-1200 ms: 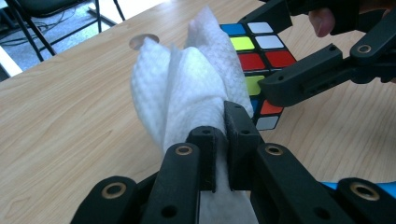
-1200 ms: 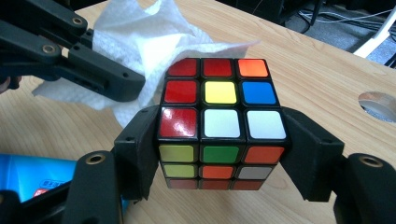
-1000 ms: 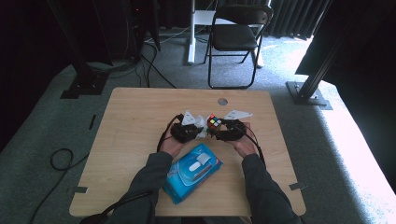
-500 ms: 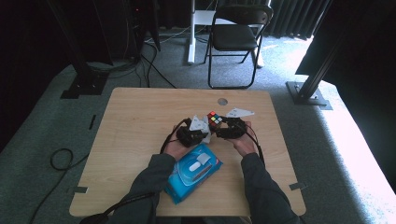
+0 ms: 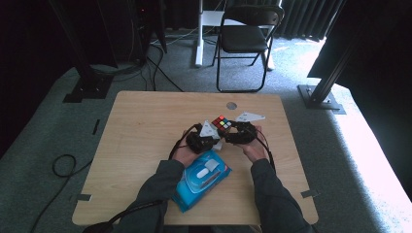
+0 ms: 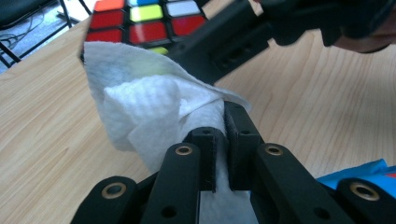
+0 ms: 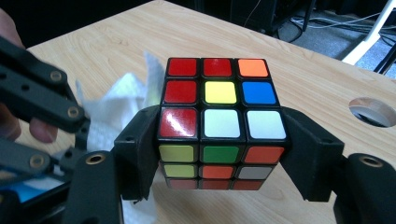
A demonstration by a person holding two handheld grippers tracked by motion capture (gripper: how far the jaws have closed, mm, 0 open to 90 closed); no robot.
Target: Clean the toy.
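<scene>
A scrambled puzzle cube (image 7: 219,121) with red, yellow, blue and white stickers is clamped between the jaws of my right gripper (image 7: 219,154), held just above the wooden table (image 5: 145,121). My left gripper (image 6: 223,140) is shut on a crumpled white wipe (image 6: 149,107), and the wipe lies against the cube's side (image 6: 140,18). In the high view the cube (image 5: 221,124) sits between the left gripper (image 5: 208,138) and the right gripper (image 5: 233,131) near the table's middle. The wipe (image 7: 112,112) shows to the left of the cube in the right gripper view.
A blue pack of wipes (image 5: 201,177) lies on the table between the person's forearms, near the front edge. A round hole (image 5: 231,105) is cut in the tabletop behind the cube. A black folding chair (image 5: 245,39) stands beyond the far edge.
The left gripper with the wipe has shifted slightly along the cube's side. The right gripper and the cube have stayed where they were.
</scene>
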